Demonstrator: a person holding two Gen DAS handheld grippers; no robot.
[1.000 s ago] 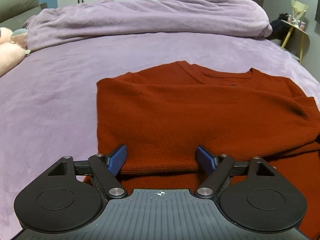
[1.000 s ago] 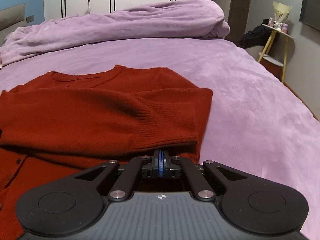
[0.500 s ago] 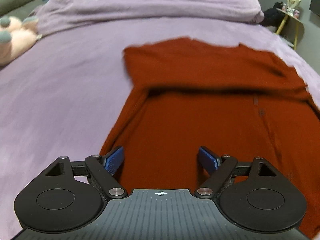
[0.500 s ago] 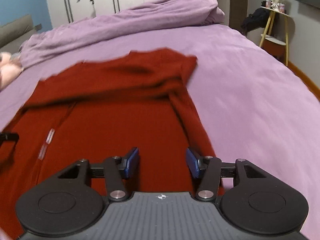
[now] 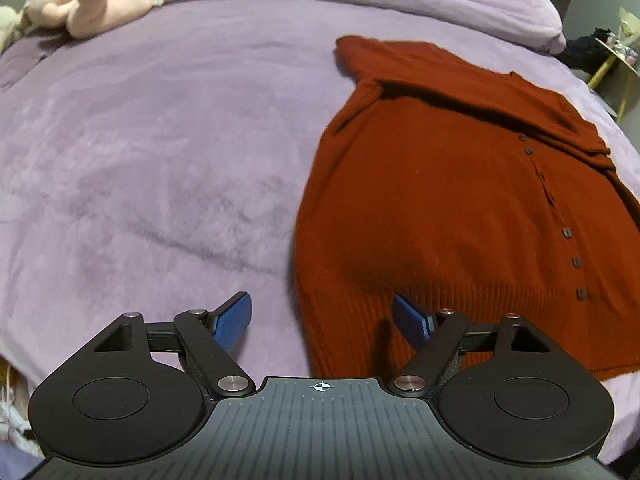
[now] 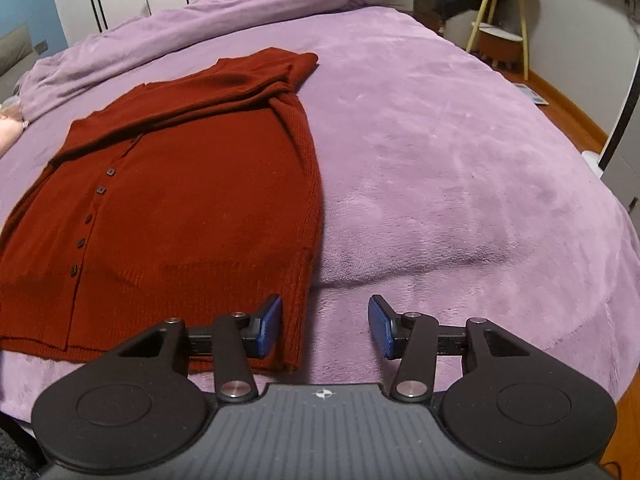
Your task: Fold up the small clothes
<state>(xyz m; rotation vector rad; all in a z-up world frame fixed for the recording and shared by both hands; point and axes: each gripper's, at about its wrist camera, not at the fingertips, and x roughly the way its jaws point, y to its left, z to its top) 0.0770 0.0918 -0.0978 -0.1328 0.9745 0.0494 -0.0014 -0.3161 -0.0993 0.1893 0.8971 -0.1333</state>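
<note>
Cardigan (image 5: pixel 452 200): rust-red knit, lying flat on the bed (image 5: pixel 140 152) with its ribbed hem toward the near edge; the button placket runs up the front and the sleeves are folded across the upper part, below the neckline.
Buttons (image 6: pixel 100 190): small dark squares in a line along the placket, fastened side up.
Left gripper (image 5: pixel 322 316): jaws apart and closing at this moment, above the near left corner of the hem; one blue pad (image 5: pixel 234 322) sits over bare purple cover, the other over the ribbing; the cloth lies beneath them, not pinched.
Right gripper (image 6: pixel 324 324): jaws apart and closing, above the near right corner of the hem; one blue pad (image 6: pixel 267 324) is over the ribbed edge, the other over the cover; nothing is clamped.
Bed cover: plush purple, creased beside the cardigan.
Duvet (image 6: pixel 208 20): purple, heaped along the far edge of the bed.
Plush toy (image 5: pixel 96 0): pink with grey feet, at the far left corner of the bed.
Side table (image 6: pixel 500 16): yellow-legged, off the far right corner.
</note>
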